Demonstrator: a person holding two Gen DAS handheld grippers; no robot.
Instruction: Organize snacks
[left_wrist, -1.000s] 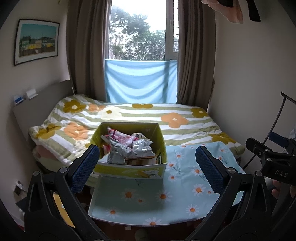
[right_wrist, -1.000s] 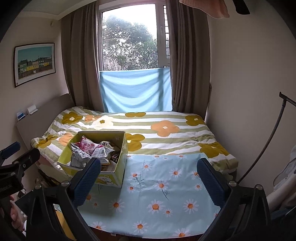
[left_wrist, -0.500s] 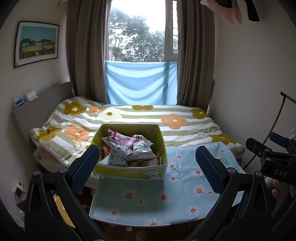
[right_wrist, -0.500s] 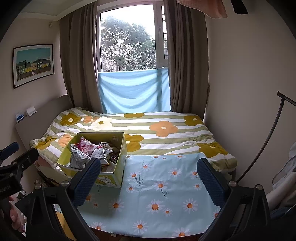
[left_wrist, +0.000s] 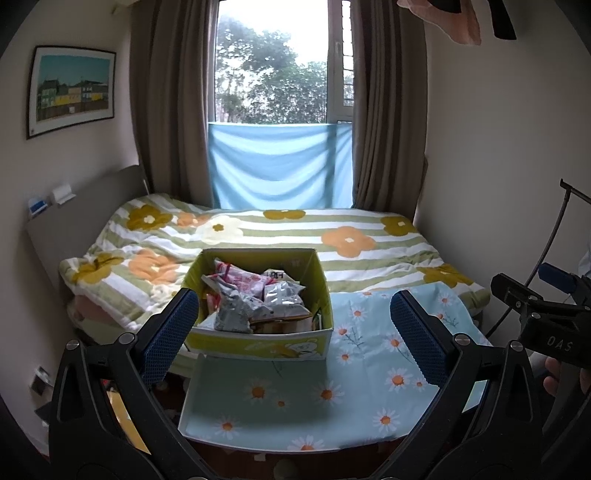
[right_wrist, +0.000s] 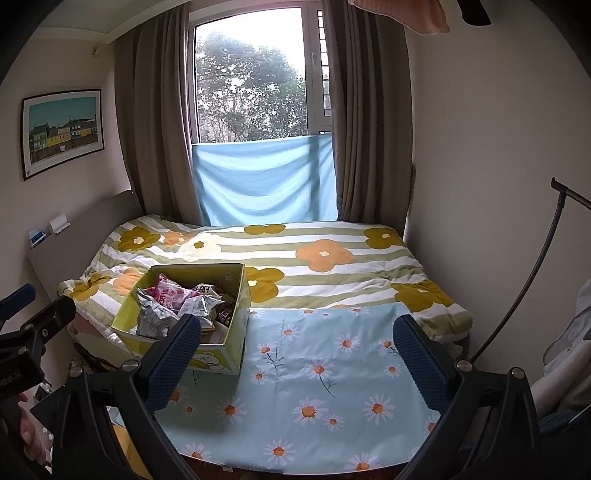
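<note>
We seeing little shift since earlier: both views edging slightly. Left tongs (left_wrist: 293, 328) spread apart, empty, framing snack box (left_wrist: 258, 341); right tongs (right_wrist: 295, 354) spread apart, box sitting left, daisy cloth (right_wrist: 332, 387) stretching ahead, bed (right_wrist: 314, 266) beyond.

- The left black two-finger gripper with blue textured pads (left_wrist: 293, 332) is held level, its jaws spread wide and holding nothing.
- The right black two-finger gripper with blue textured pads (right_wrist: 297, 363) is likewise wide apart, gripping nothing, beside the left.
</note>
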